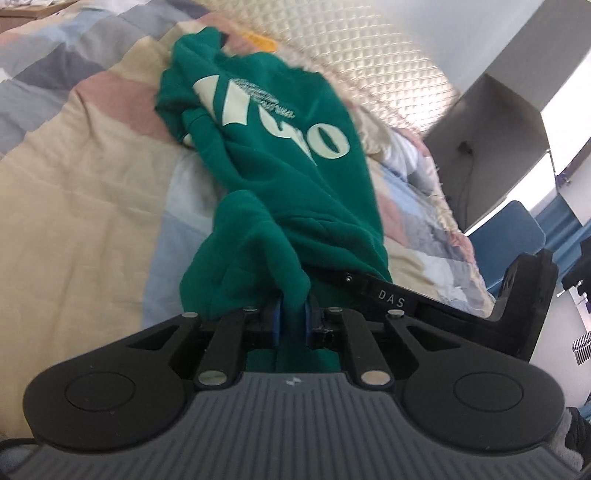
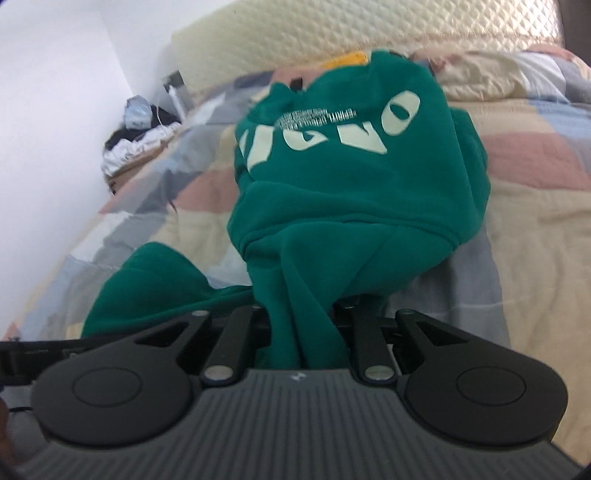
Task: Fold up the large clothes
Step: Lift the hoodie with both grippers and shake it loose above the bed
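Pinching the green sweatshirt, both tongs closed.

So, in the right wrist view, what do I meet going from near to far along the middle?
Right gripper → green sweatshirt → patchwork quilt → yellow item → quilted headboard.

Green fabric swallows the left claw; only slivers of its blue pads peek out. Right claw, same story, fingertips buried in the sweatshirt. Small print under the big letters: blurred, unreadable. The sweatshirt's far end hides most of something yellow by the headboard. The heap past the bed's edge is too soft to identify.
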The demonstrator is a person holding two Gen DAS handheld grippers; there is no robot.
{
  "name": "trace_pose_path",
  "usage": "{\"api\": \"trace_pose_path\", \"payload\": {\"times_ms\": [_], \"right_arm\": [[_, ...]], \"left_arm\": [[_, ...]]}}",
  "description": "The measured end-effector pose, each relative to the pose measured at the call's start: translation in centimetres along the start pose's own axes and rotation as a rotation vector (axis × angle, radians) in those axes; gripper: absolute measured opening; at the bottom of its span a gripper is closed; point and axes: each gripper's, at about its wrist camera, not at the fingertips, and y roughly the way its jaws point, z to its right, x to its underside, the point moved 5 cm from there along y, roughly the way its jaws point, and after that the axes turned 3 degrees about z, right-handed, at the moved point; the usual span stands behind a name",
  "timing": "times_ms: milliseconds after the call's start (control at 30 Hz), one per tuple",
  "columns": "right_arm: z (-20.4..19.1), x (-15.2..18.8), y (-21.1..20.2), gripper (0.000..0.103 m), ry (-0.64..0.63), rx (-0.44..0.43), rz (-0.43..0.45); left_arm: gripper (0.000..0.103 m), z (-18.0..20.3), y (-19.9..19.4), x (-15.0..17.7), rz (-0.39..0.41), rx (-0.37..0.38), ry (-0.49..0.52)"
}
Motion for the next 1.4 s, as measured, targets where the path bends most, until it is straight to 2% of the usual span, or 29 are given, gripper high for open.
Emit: {"api": "trace_pose_path", "payload": {"times_ms": [67,133,200,233,267,367,533,600,667,867,1033,1100,1167,1267,1333,1367,1400], "right_arm": [[0.1,0.0,-0.2,0.020,0.016,-0.007,0.007],[0.5,-0.2,-0.4,0.025,0.047,-0.008,0.014],[0.8,0.2,-1.0,0.038,0.080,0.003,0.014],[1.0,0.3,-1.1,0.053,0.094,0.011,0.011],[1.1,0.6,-1.4,0.063,0.107,0.017,0.012],[1.7,1.0,-2.4,0.071,0.163,0.005,0.019],[3.8,0.1,-3.9,0.075,0.301,-0.043,0.069],[4.9,-0.6,-4.6,0.076,0.345,-0.034,0.104],[6.0,-1.5,-4.8,0.076,0.357,-0.009,0.143],[11.8,-4.2,-1.7,0.076,0.424,0.123,0.148],[17.5,-5.3,3.3,0.077,0.643,0.156,0.133],[19.2,-5.4,5.3,0.076,0.671,0.165,0.141],[20.3,-5.2,7.3,0.068,0.678,0.130,0.144],[21.4,-4.2,9.6,0.064,0.762,0.070,0.130],[21.3,-4.1,10.8,0.062,0.769,0.037,0.121],[20.9,-4.1,11.0,0.054,0.750,0.028,0.120],[20.5,-4.3,11.2,0.045,0.735,-0.003,0.123]], "left_arm": [[0.028,-0.5,0.0,-0.2,-0.012,0.006,-0.018],[0.062,-0.4,-0.3,-0.4,-0.017,0.025,-0.041],[0.064,-0.4,-0.9,-0.7,0.008,0.022,-0.043],[0.065,-0.4,0.4,-1.5,0.014,0.017,-0.042],[0.065,-0.8,0.9,-2.0,0.018,0.015,-0.050],[0.065,-1.3,-0.6,-2.8,0.054,0.032,-0.086],[0.068,-2.1,-2.9,-6.1,0.157,0.024,-0.128],[0.068,-2.6,-2.0,-7.8,0.165,0.002,-0.150],[0.068,-3.3,0.3,-9.4,0.140,-0.016,-0.171],[0.068,-6.7,9.6,-13.5,0.070,-0.088,-0.200],[0.066,-9.5,15.9,-14.7,0.052,-0.028,-0.266],[0.066,-10.4,17.8,-14.5,0.046,-0.010,-0.274],[0.066,-11.0,18.9,-14.0,0.047,-0.007,-0.261],[0.066,-11.6,20.6,-13.9,0.030,0.023,-0.270],[0.059,-11.9,21.5,-14.0,0.033,0.071,-0.300],[0.056,-12.1,21.9,-14.0,0.032,0.089,-0.310],[0.048,-12.3,22.2,-14.0,0.026,0.100,-0.316]]}}
